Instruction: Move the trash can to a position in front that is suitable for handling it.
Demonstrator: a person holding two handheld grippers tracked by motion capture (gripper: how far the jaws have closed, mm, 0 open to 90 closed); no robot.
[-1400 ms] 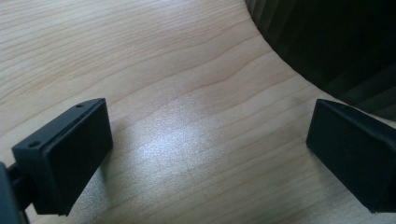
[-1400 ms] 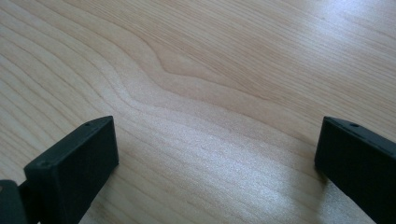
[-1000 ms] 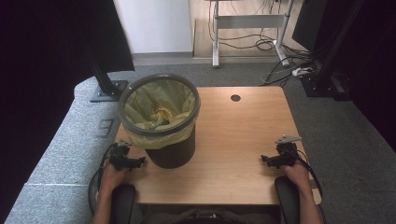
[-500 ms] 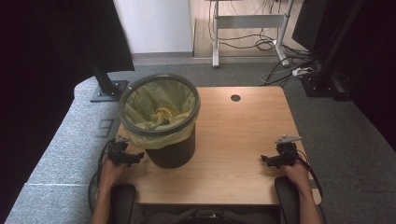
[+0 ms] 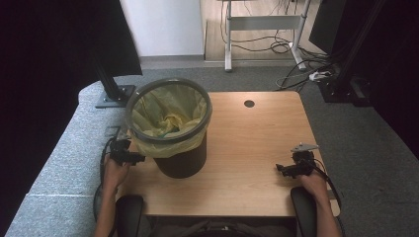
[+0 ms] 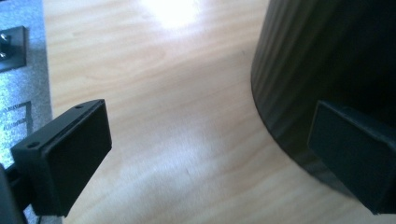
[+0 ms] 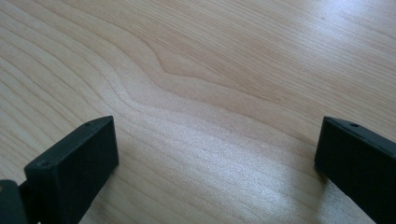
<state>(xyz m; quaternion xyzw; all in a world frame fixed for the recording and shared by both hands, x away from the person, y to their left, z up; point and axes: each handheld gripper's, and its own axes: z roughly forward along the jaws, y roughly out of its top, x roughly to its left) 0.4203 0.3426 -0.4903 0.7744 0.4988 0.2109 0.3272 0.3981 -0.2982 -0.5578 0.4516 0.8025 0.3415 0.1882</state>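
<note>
We find the left gripper (image 5: 141,159) spread wide, empty, just beside the black bin (image 5: 170,129) at the table's (image 5: 247,148) left. The right gripper (image 5: 279,169) gapes wide, empty.

Light falls from above, even and fairly bright on the table (image 5: 247,148), while the room's left and right sides sink into darkness. Glare whitens the wood beyond the left gripper's (image 6: 205,154) jaws. Both grippers' jaws look soft and out of focus, with a faint shadow beside the right gripper's (image 7: 215,163) jaws.
</note>
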